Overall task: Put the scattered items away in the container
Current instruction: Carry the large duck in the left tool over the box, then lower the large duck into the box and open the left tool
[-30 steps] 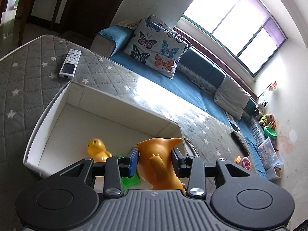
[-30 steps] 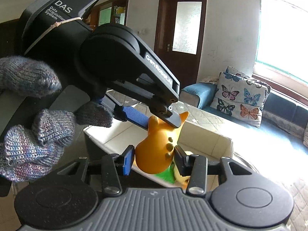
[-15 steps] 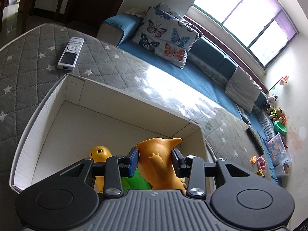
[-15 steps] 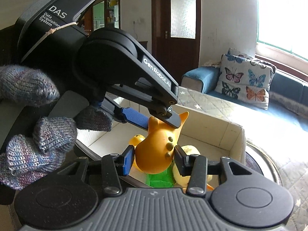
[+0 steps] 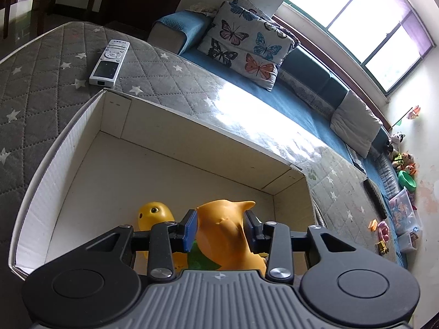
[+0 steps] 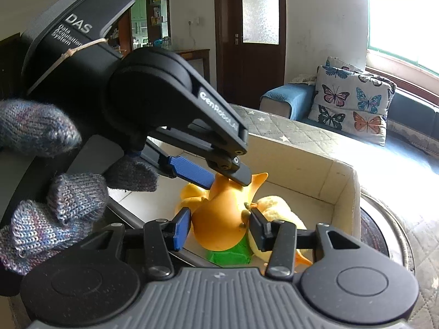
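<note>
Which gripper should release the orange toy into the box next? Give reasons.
Left. The left gripper is clamped on the orange toy directly over the white box, so opening it should drop the toy inside. The right gripper only flanks the toy's body; its contact is unclear.

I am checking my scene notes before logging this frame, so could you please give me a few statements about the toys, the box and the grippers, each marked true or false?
1. The left gripper is shut on the orange toy. True.
2. The right gripper also has the orange toy between its fingers. True.
3. The white box holds nothing. False: a yellow duck and a green item lie inside.
4. The remote control lies inside the box. False: it rests on the grey quilted cover, outside the box.
5. The orange toy is held over the box. True.
</note>
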{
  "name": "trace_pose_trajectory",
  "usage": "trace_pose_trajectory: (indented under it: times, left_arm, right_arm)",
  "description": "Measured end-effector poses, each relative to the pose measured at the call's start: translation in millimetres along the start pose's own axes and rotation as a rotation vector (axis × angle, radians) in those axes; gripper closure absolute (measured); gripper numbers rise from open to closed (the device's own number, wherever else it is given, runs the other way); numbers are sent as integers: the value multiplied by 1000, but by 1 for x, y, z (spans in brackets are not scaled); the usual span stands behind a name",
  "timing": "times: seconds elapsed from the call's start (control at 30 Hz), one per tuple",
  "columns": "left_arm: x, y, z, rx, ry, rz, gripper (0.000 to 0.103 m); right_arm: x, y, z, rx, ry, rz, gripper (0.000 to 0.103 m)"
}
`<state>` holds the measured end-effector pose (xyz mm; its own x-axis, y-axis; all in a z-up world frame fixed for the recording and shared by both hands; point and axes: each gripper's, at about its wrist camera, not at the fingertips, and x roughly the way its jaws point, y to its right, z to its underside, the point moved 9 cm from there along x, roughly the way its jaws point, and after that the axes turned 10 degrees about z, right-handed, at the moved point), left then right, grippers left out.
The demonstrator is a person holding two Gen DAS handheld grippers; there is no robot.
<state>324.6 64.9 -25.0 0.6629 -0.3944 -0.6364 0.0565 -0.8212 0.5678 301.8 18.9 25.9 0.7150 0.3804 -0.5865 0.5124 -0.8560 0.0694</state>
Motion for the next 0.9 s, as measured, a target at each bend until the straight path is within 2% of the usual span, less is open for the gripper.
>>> trace_pose_trajectory:
  times: [0.4, 0.53, 0.8, 0.9]
  left_arm:
    - [-19, 5, 3, 11, 29, -5, 64]
    - [-28, 8, 5, 26, 41, -11, 64]
    - [-49, 20, 18, 62, 63, -10, 64]
    - [-56, 24, 26, 79, 68, -10, 64]
  right_arm:
    - [-22, -3, -7, -13, 39, 23, 55]
    - [-32, -5, -7, -22, 52, 30, 48]
    - [-54, -8, 0, -29, 73, 45, 47]
    - [-63, -8, 5, -25, 79, 49, 43]
